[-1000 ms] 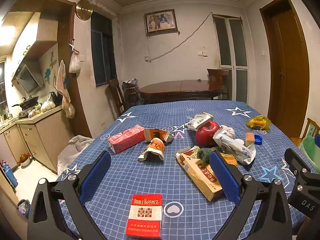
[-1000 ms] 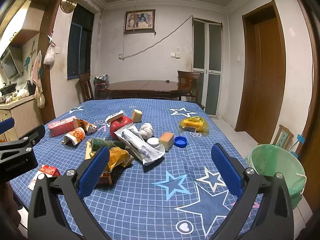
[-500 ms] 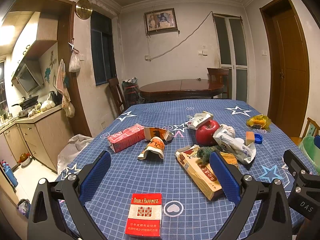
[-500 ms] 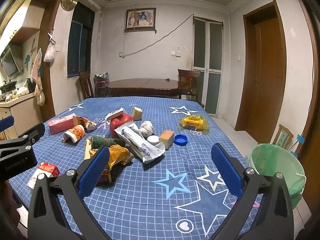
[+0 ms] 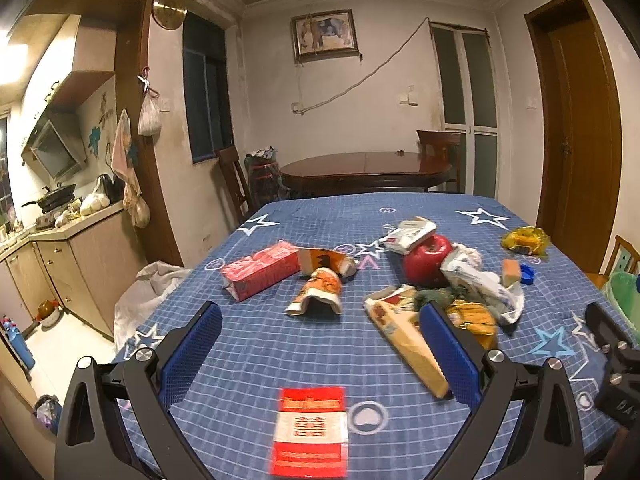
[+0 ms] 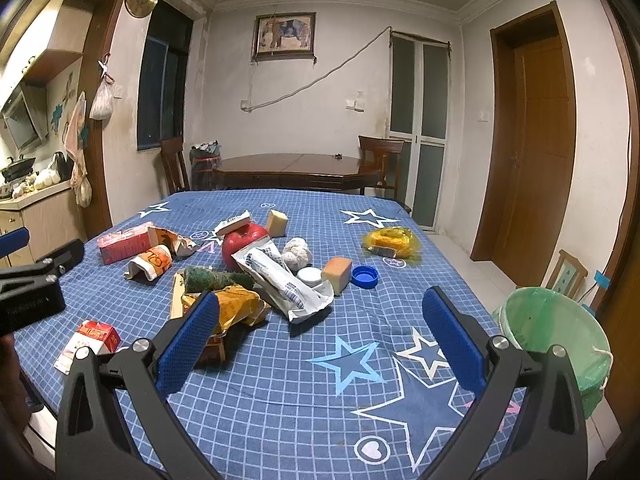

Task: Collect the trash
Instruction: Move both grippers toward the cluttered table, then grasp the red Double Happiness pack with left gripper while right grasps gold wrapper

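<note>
Trash lies scattered on the blue star-patterned tablecloth [image 6: 280, 380]. A red cigarette pack [image 5: 309, 431] lies just in front of my open, empty left gripper [image 5: 320, 354]; it also shows in the right wrist view [image 6: 93, 340]. Beyond are a pink carton [image 5: 260, 274], a crushed orange cup [image 5: 318, 290], a tan box [image 5: 404, 340], a red apple [image 5: 426, 258] and a white wrapper [image 6: 284, 282]. My right gripper [image 6: 320, 340] is open and empty above the table. A green-lined bin [image 6: 554, 344] stands to the right of the table.
A yellow bag [image 6: 392, 242], a blue cap [image 6: 365, 277], sponge blocks [image 6: 337, 274] and a white lid [image 6: 310, 276] lie further right. A wooden table [image 6: 296, 168] with chairs stands behind. Kitchen counters [image 5: 72, 256] are at left, a door [image 6: 540, 140] at right.
The left gripper view has shifted slightly and blurred, with the cigarette pack a touch lower in frame. The right gripper has moved slightly forward. Both stay open.
</note>
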The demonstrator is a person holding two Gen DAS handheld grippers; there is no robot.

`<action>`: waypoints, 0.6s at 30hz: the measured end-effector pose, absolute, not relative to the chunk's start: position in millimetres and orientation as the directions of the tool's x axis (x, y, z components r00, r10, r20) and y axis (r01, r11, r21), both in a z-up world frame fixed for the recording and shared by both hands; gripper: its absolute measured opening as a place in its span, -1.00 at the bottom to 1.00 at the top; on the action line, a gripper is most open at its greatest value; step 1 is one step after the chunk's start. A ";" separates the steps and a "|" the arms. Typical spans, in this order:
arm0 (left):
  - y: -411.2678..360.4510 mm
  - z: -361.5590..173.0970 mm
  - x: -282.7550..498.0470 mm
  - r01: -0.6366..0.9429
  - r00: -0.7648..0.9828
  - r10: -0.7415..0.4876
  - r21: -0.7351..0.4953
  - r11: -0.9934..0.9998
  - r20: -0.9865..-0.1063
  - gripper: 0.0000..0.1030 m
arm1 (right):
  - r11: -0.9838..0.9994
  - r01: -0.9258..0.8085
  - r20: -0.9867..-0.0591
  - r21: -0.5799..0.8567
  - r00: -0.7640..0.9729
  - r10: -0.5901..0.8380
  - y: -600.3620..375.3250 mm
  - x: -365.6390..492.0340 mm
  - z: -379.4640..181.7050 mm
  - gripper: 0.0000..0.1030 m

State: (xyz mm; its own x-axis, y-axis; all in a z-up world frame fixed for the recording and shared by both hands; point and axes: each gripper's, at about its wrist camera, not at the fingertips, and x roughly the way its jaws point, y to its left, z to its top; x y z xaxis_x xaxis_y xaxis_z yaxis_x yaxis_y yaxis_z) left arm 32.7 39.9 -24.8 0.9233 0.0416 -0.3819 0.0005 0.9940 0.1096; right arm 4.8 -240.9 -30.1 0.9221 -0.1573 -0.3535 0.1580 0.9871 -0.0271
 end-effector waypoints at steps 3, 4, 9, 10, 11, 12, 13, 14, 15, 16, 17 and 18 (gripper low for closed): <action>58.5 -27.0 36.3 -0.001 0.915 0.047 0.116 0.993 -0.401 0.93 | 0.987 0.156 -0.358 -0.026 0.921 -0.155 -240.2 6.0 -29.9 0.90; 63.5 -27.6 37.0 0.001 0.911 0.046 0.115 0.993 -0.409 0.93 | 0.988 0.154 -0.360 -0.028 0.920 -0.154 -239.5 6.4 -30.0 0.90; 90.1 -38.8 35.1 0.019 0.884 0.042 0.127 0.992 -0.466 0.93 | 0.989 0.144 -0.367 -0.028 0.919 -0.144 -238.9 8.7 -31.1 0.90; 94.9 -43.3 33.7 0.038 0.871 0.025 0.118 0.992 -0.491 0.93 | 0.989 0.143 -0.369 -0.027 0.918 -0.143 -238.9 9.4 -31.4 0.90; 95.1 -46.1 33.0 0.050 0.862 0.013 0.110 0.993 -0.506 0.93 | 0.990 0.142 -0.371 -0.025 0.918 -0.141 -239.1 9.8 -31.8 0.90; 95.9 -50.5 31.2 0.076 0.847 -0.013 0.095 0.993 -0.532 0.93 | 0.990 0.140 -0.374 -0.022 0.917 -0.138 -239.8 10.2 -32.3 0.90; 93.6 -54.1 30.5 0.093 0.837 -0.029 0.090 0.992 -0.546 0.93 | 0.990 0.138 -0.376 -0.021 0.917 -0.136 -240.7 11.0 -32.7 0.90; 91.0 -57.5 29.6 0.113 0.826 -0.045 0.087 0.990 -0.562 0.92 | 0.990 0.137 -0.378 -0.020 0.916 -0.134 -240.9 11.4 -33.2 0.90; 85.8 -62.7 28.8 0.142 0.809 -0.065 0.088 0.986 -0.584 0.93 | 0.991 0.135 -0.380 -0.020 0.915 -0.132 -241.1 11.9 -33.7 0.90; 79.4 -67.8 28.4 0.159 0.801 -0.074 0.091 0.983 -0.595 0.93 | 0.991 0.134 -0.383 -0.020 0.914 -0.131 -241.8 12.1 -34.2 0.90; 74.6 -72.8 29.4 0.172 0.791 -0.079 0.097 0.980 -0.607 0.92 | 0.991 0.134 -0.384 -0.020 0.914 -0.131 -242.2 12.3 -34.4 0.90; 69.7 -78.8 31.9 0.175 0.782 -0.071 0.109 0.979 -0.619 0.92 | 0.991 0.135 -0.385 -0.020 0.913 -0.133 -243.2 12.1 -34.7 0.90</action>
State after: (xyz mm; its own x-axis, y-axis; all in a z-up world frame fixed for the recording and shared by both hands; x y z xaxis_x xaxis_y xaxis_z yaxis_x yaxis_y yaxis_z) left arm 31.9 69.7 -78.8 0.7824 -0.0714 -0.6186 0.1751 0.9785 0.1086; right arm 12.1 -243.2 -34.6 0.9133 -0.1325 -0.3852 0.1352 0.9906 -0.0202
